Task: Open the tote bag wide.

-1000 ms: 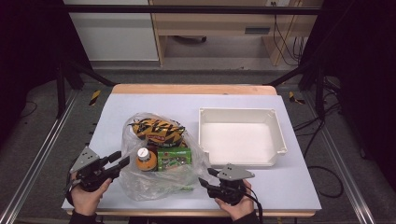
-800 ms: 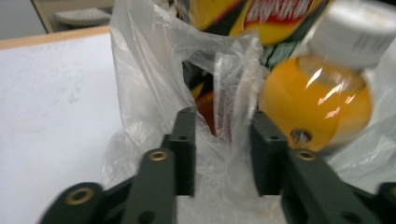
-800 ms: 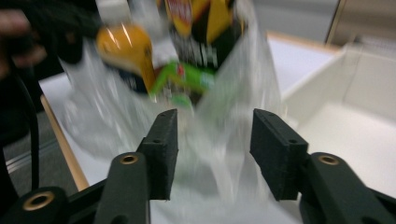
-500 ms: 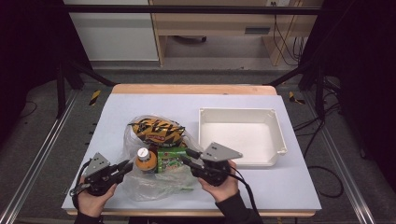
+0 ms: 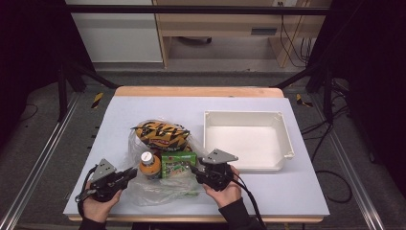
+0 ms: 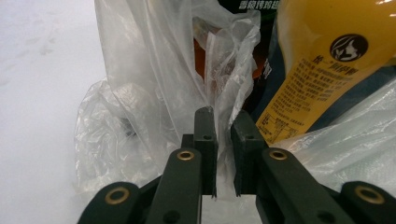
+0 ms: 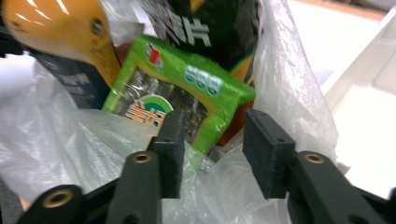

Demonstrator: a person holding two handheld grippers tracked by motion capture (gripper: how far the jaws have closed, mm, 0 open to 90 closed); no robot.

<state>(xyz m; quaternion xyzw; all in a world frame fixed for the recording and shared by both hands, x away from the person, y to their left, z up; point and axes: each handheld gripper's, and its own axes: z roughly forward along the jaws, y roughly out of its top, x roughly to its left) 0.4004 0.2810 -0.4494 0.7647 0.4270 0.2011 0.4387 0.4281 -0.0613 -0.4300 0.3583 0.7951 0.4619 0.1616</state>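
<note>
A clear plastic bag [image 5: 163,189] lies on the table, holding an orange bottle [image 5: 149,165], a green snack pack [image 5: 178,162] and a black-and-orange striped packet [image 5: 162,134]. My left gripper [image 5: 131,173] is at the bag's left edge. In the left gripper view its jaws [image 6: 223,116] have just been closing and pinch a fold of bag film [image 6: 140,93] beside the bottle [image 6: 327,60]. My right gripper [image 5: 194,168] is at the bag's right side. Its jaws [image 7: 219,126] have just been opening and stand apart around the green pack's [image 7: 187,93] corner and loose film.
A white tray [image 5: 282,143] stands empty to the right of the bag, close behind my right hand; its wall [image 7: 364,107] also appears in the right gripper view. The pale table top [image 5: 143,105] runs bare behind the bag.
My right gripper moved from the table's front edge up and left to the bag's right side. My left gripper sank slightly, and its jaws narrowed onto the bag's left edge.
</note>
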